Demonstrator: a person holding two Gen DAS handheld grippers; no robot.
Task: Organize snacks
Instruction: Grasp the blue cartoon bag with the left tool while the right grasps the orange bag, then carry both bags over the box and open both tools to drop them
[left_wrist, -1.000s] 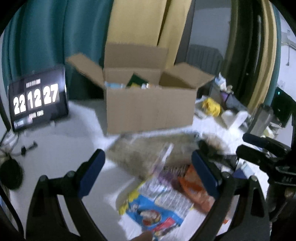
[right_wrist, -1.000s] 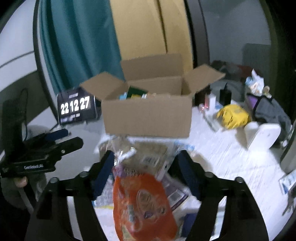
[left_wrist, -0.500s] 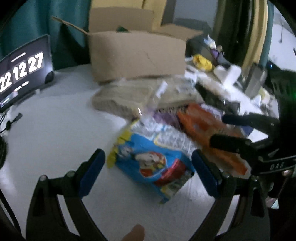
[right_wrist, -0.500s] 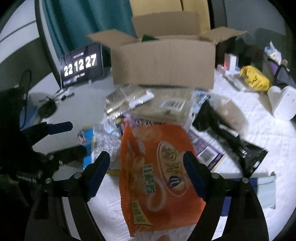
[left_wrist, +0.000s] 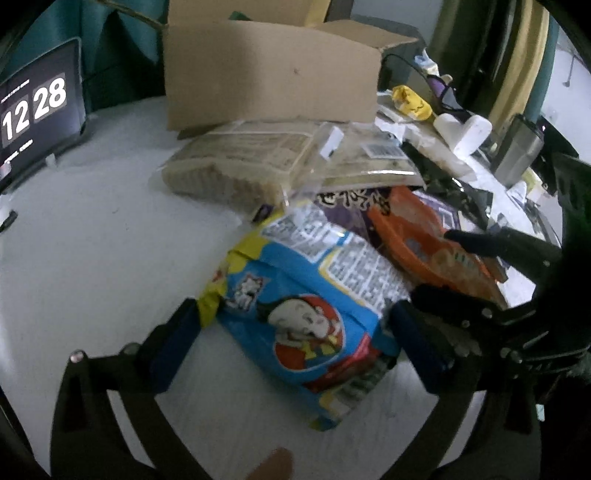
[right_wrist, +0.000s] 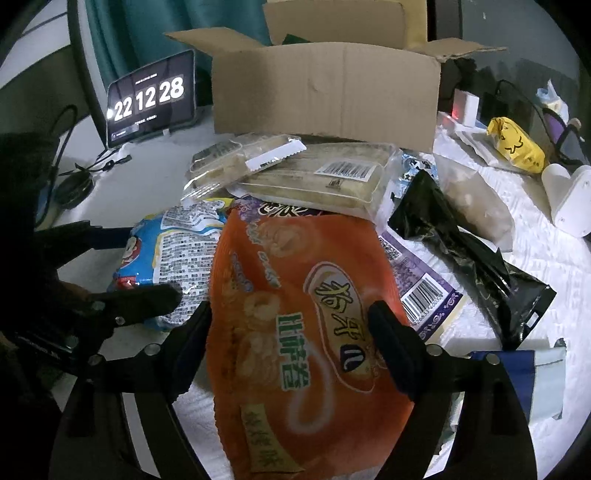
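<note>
Left tool (left_wrist: 291, 332) spread wide, just widened further, straddling blue snack bag (left_wrist: 306, 314) without pressing. Right tool (right_wrist: 291, 332) spread, jaws just narrowed slightly, over orange snack bag (right_wrist: 295, 332); contact unclear. Both bags flat on white surface (left_wrist: 92, 258), near side of snack pile. Farther back, open cardboard box (right_wrist: 325, 96), something dark green showing inside.
</note>
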